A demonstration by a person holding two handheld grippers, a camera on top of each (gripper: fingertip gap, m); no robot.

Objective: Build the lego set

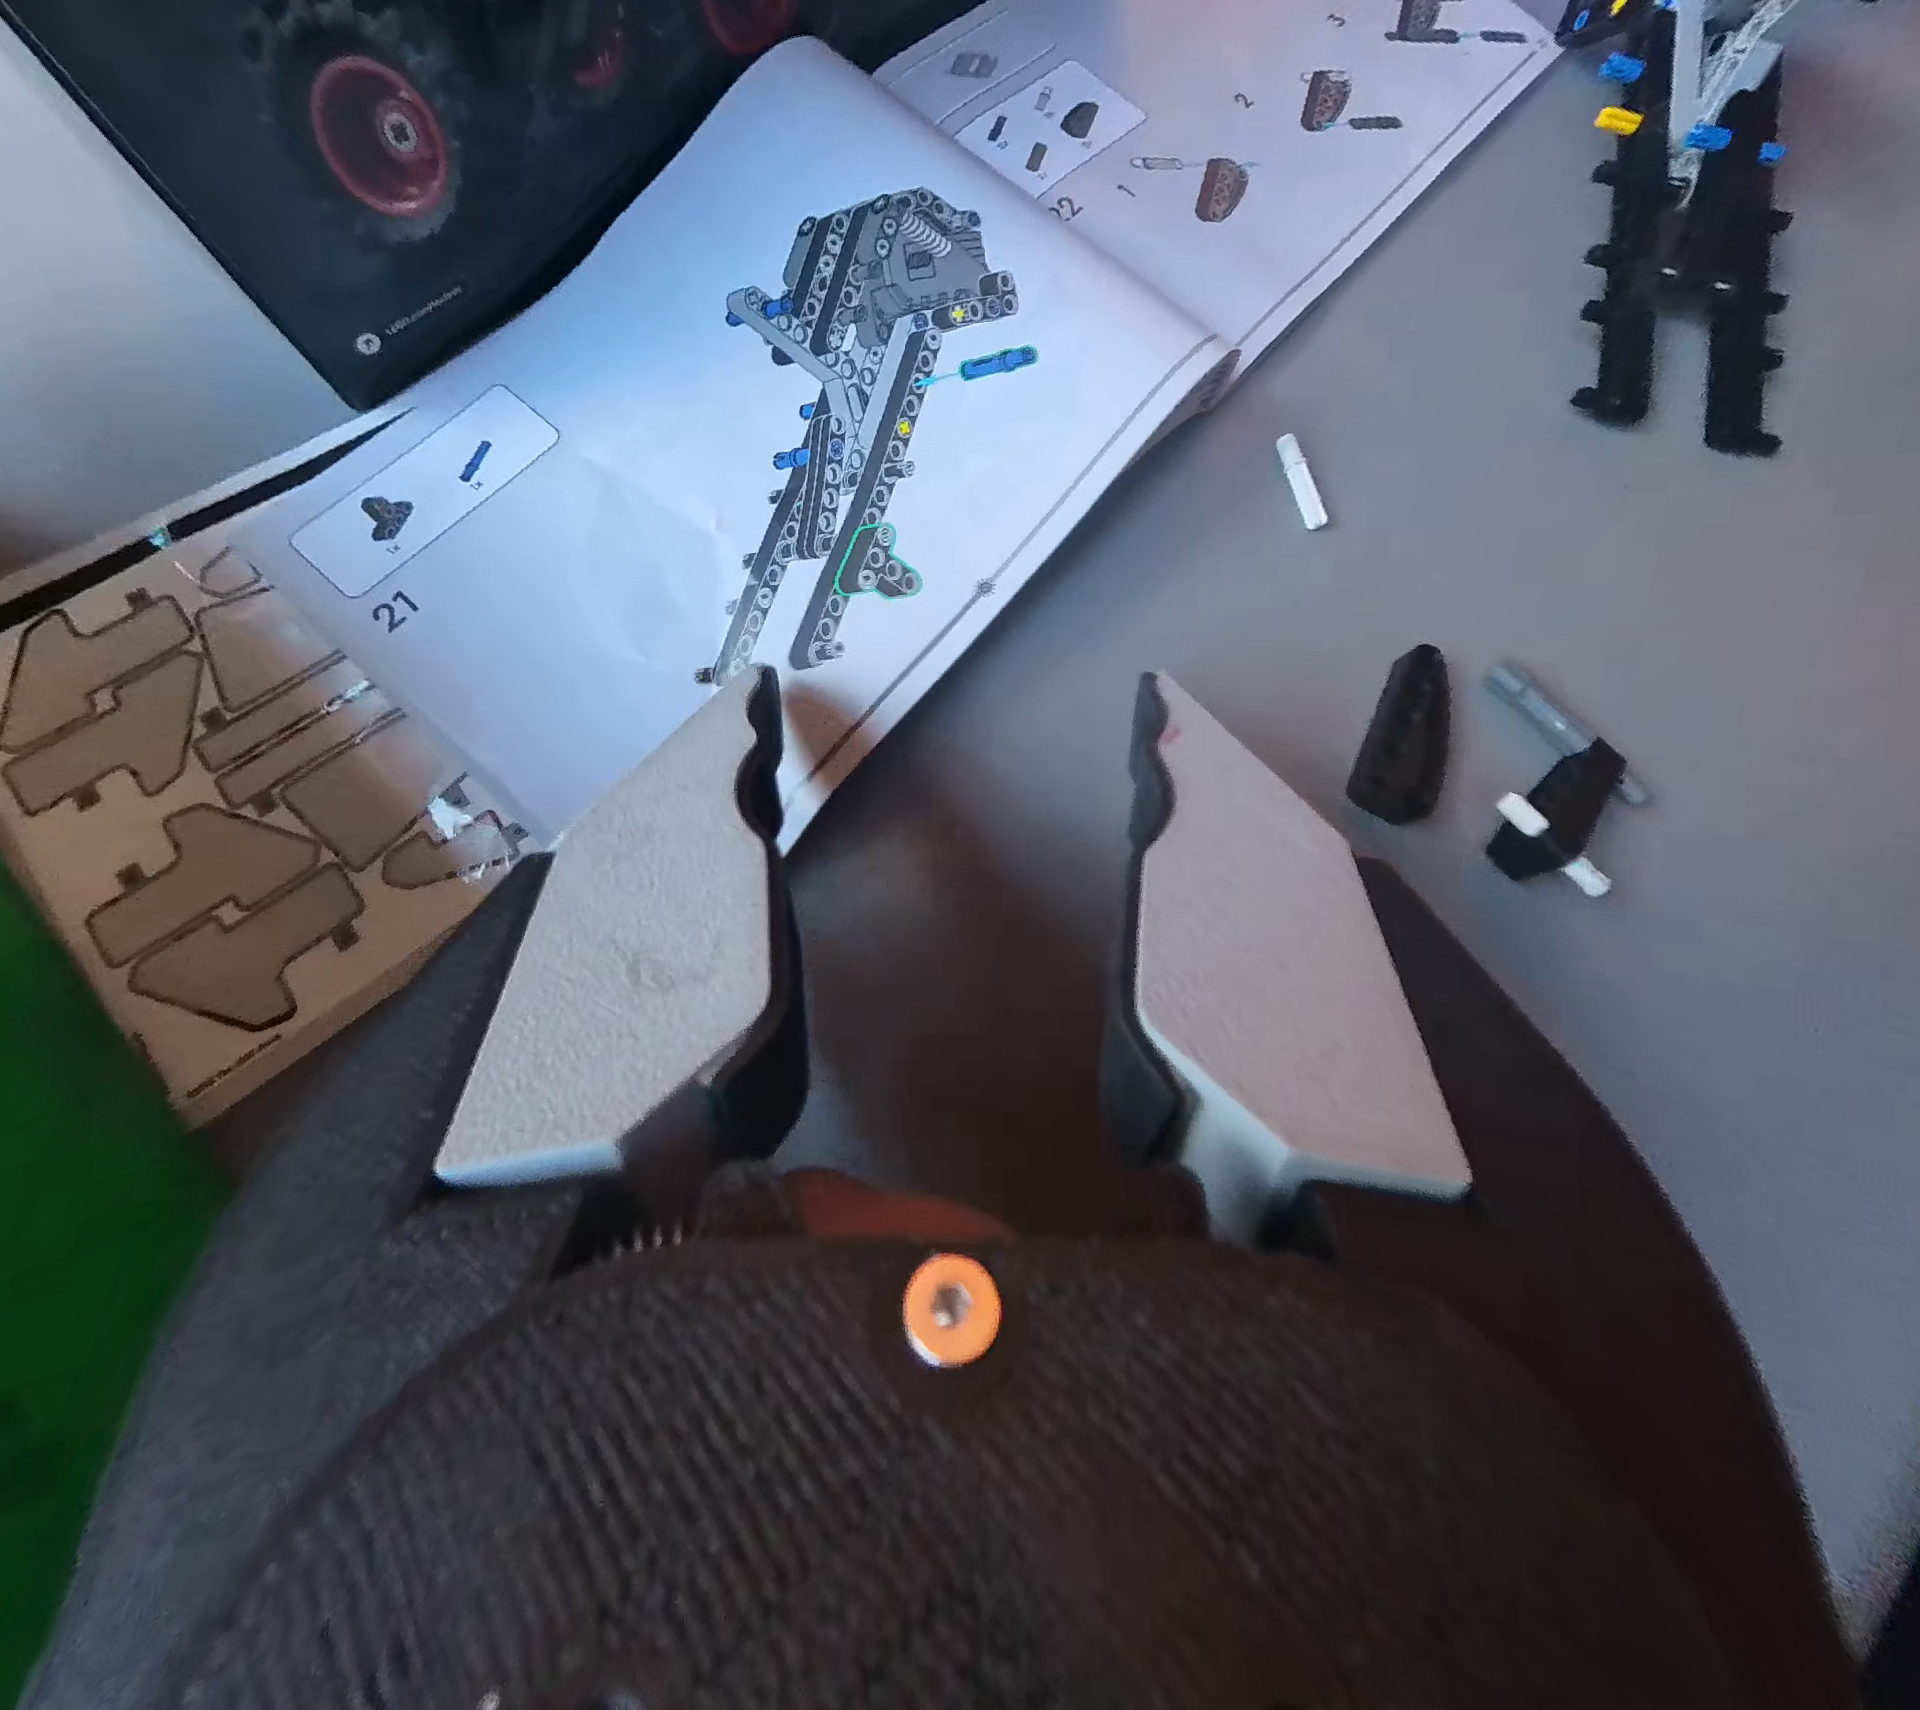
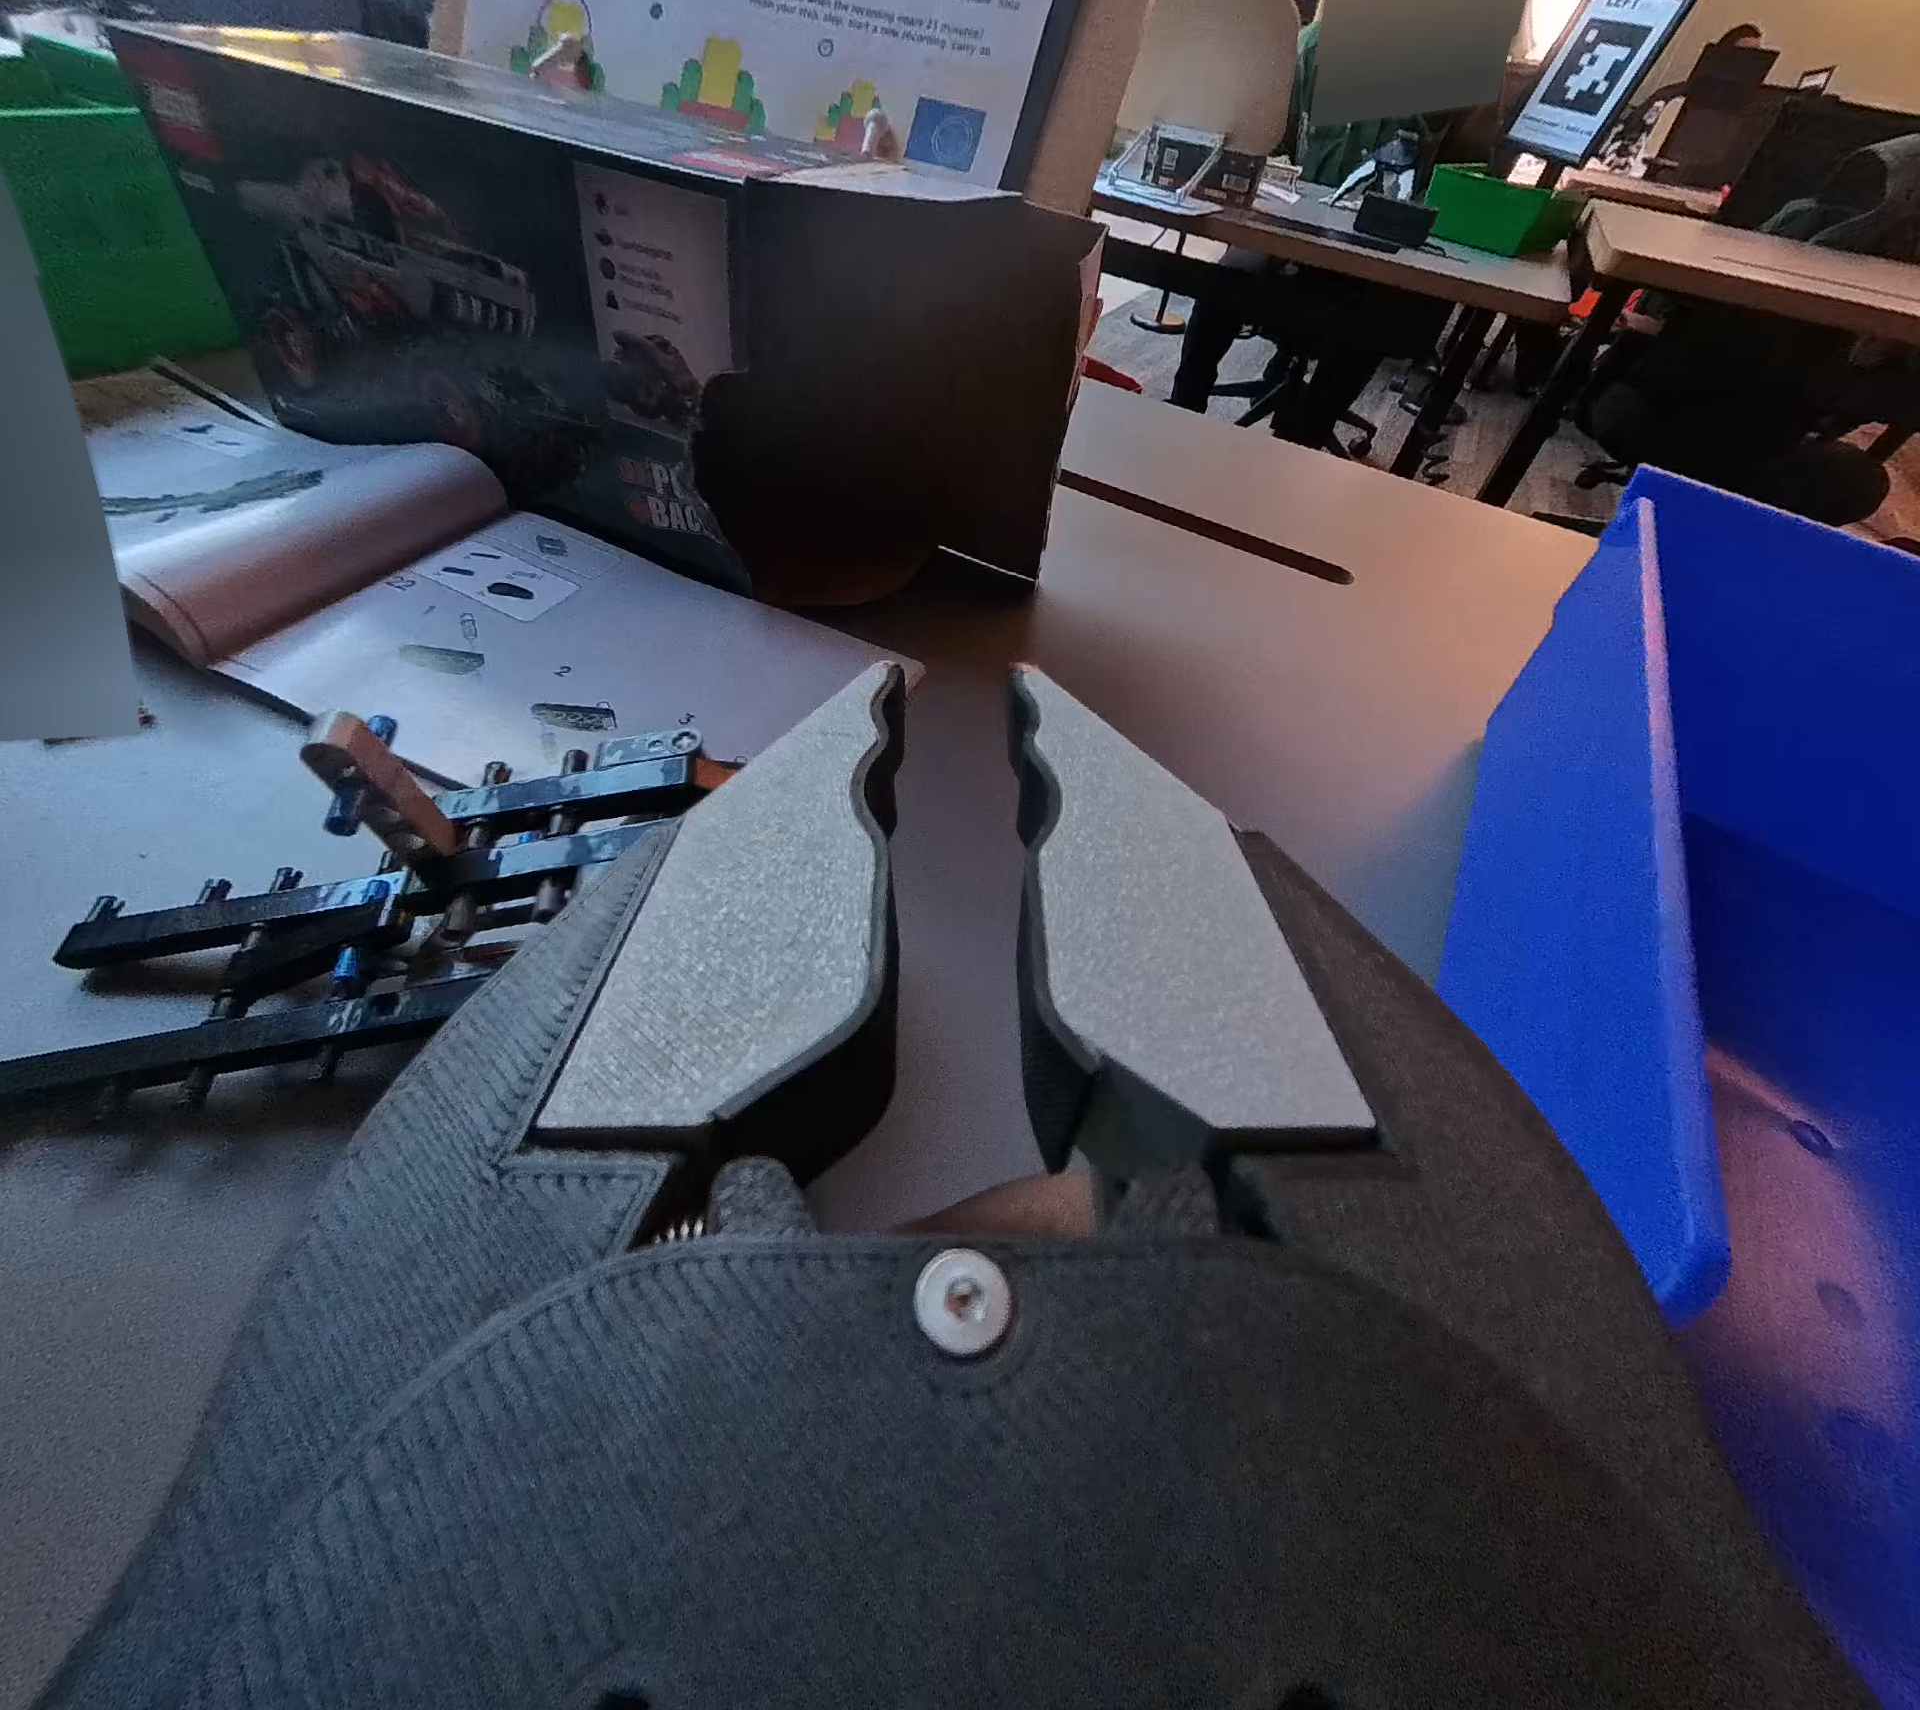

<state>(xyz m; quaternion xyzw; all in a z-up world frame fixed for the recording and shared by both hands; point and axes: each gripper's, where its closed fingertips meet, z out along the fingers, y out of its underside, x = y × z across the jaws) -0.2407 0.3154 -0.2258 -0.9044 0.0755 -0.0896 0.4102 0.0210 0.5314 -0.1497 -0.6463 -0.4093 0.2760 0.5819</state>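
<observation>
Above the table (image 1: 1558, 580), both hand-held grippers, left (image 1: 951, 689) and right (image 2: 956, 684), hover parted and empty.

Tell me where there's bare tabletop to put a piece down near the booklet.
Free: the grey strip between the instruction booklet edge and the loose black parts, around the small white pin. Also the table ahead of the right claw, between box and blue bin. Crowded: left of that claw, where the black frame assembly lies.
</observation>
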